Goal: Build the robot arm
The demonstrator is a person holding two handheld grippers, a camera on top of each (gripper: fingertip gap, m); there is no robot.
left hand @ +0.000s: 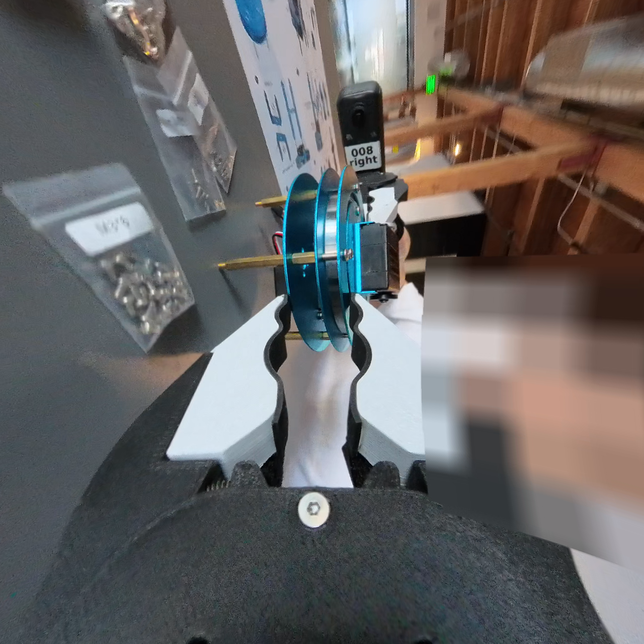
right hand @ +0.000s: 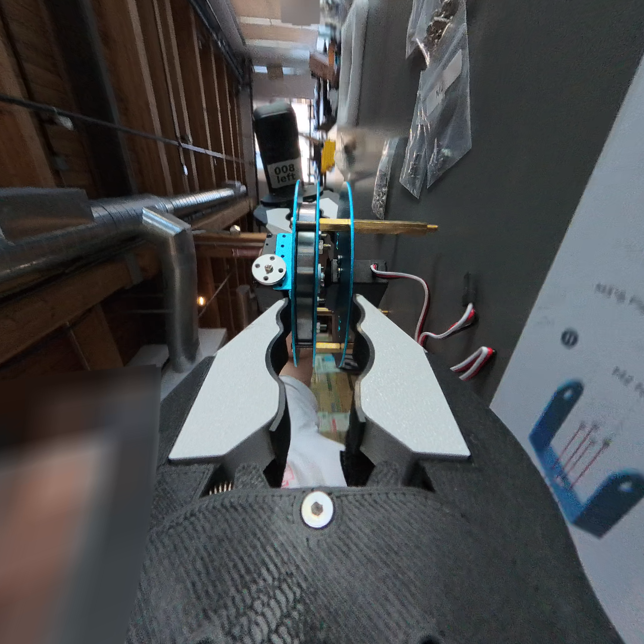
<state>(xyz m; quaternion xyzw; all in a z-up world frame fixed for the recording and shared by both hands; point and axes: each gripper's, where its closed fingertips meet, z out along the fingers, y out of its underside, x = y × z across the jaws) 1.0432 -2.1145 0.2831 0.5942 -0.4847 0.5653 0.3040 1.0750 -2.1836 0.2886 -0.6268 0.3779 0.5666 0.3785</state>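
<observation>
A blue disc assembly (left hand: 313, 258) of three thin blue metal discs on brass standoffs (left hand: 251, 261), with a black servo (left hand: 374, 258) on a blue bracket, is held off the grey table. My left gripper (left hand: 320, 313) is shut on the discs' lower edge, one pad on each outer face. My right gripper (right hand: 320, 313) is shut on the same assembly (right hand: 324, 265) from the opposite side. The right wrist view shows a round silver servo horn (right hand: 269, 270), a long brass standoff (right hand: 383, 226) and red-white-black wires (right hand: 425, 303). Each gripper shows beyond the discs in the other's view: the right one (left hand: 380, 198), the left one (right hand: 278, 209).
Clear bags of screws (left hand: 139, 289) (right hand: 439, 115) lie on the grey table (left hand: 69, 122). A white printed instruction sheet (left hand: 289, 87) (right hand: 592, 348) lies beside them. Wooden railings (left hand: 505, 139) and a metal duct (right hand: 139, 216) stand beyond the table edge. A person in white is behind the grippers.
</observation>
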